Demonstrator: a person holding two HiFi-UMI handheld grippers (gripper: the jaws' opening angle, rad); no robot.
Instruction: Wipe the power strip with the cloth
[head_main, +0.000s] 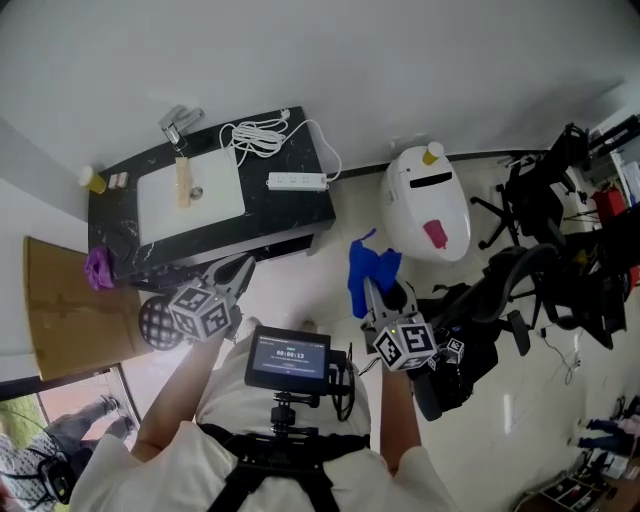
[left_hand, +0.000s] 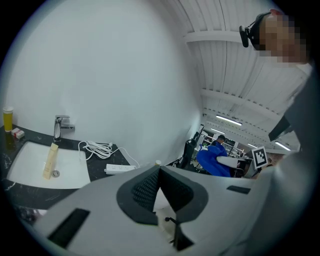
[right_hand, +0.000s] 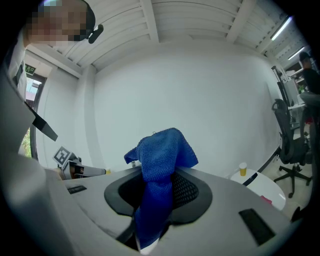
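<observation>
A white power strip (head_main: 297, 181) lies on the black counter (head_main: 300, 210) at its right end, its coiled white cord (head_main: 258, 135) behind it. The strip (left_hand: 120, 168) also shows small in the left gripper view. My right gripper (head_main: 372, 283) is held in the air over the floor, well short of the counter, shut on a blue cloth (head_main: 372, 272). That cloth (right_hand: 159, 175) hangs bunched from between the jaws. My left gripper (head_main: 238, 272) hovers near the counter's front edge, jaws shut with nothing between them.
A white sink (head_main: 190, 195) with a chrome tap (head_main: 178, 125) fills the counter's left half; a wooden brush (head_main: 182, 181) lies in it. A white round device (head_main: 428, 205) stands on the floor to the right. Black office chairs (head_main: 530, 290) crowd the right side.
</observation>
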